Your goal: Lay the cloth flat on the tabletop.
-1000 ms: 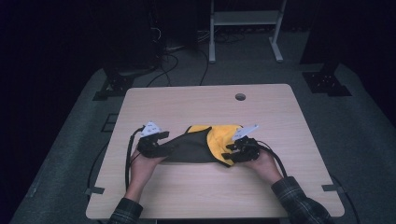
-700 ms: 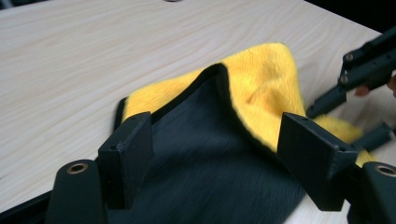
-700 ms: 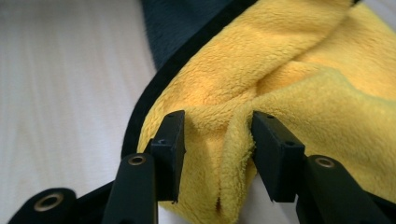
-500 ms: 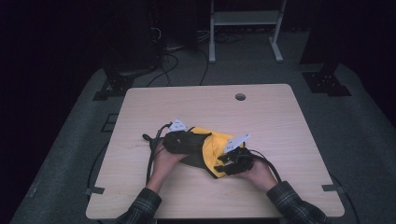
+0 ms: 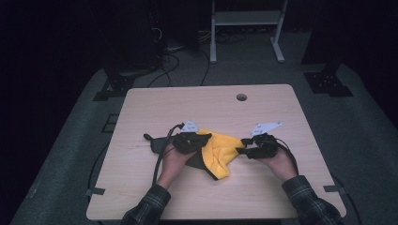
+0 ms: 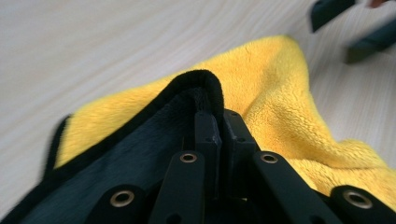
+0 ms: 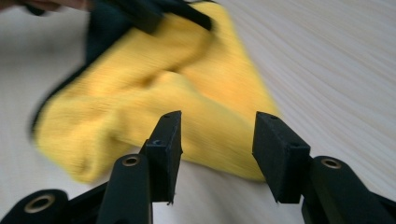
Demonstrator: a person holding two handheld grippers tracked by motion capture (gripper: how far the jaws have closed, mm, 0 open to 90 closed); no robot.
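Observation:
A yellow cloth [image 5: 219,151] with a black backing and black hem lies bunched in the middle of the wooden table [image 5: 187,103]. My left gripper [image 5: 197,140] rests on its left part and is shut on the black hem, which wraps over the closed jaw tips in the left gripper view [image 6: 219,116], with the yellow pile [image 6: 280,93] beyond. My right gripper [image 5: 243,150] sits just off the cloth's right edge. It is open with nothing between its jaws [image 7: 218,123], which point at the yellow cloth [image 7: 140,93].
A round cable hole [image 5: 241,97] sits near the table's far edge. The left gripper's black cable [image 5: 159,150] trails over the table to the left. A white metal frame [image 5: 244,18] and dark stands are on the floor behind the table.
My left hand has moved right, carrying the black edge over onto the yellow part, so the cloth is now folded smaller. My right gripper has drawn back to the right, off the cloth.

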